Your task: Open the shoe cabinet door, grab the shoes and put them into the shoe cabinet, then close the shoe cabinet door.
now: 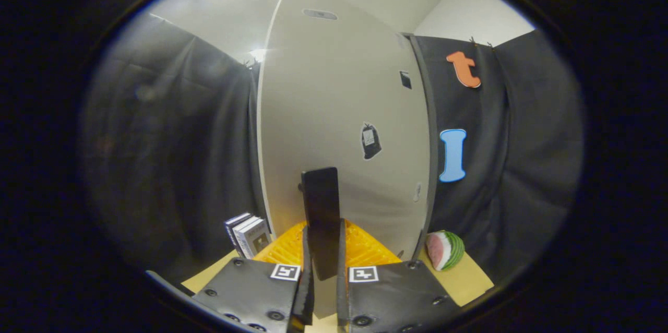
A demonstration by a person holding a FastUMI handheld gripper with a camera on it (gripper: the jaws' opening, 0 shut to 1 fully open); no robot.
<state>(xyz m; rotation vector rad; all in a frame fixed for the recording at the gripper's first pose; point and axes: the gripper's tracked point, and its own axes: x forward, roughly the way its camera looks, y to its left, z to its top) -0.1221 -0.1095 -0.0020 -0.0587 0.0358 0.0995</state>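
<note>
Between the fingers: dark handle (321, 218) on pale cabinet door (339, 114) | jaws (324, 291) nearly closed, gripping it | rigid, light; hold mid-bar.

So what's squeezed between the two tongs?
In the gripper view, a flat black upright handle sits between the tongs, which are closed on it. Beyond it stands the pale grey cabinet door.

The claw (324, 270) hides the dark handle's (320, 218) lower end; the orange crate (365, 249) sits partly behind both.
</note>
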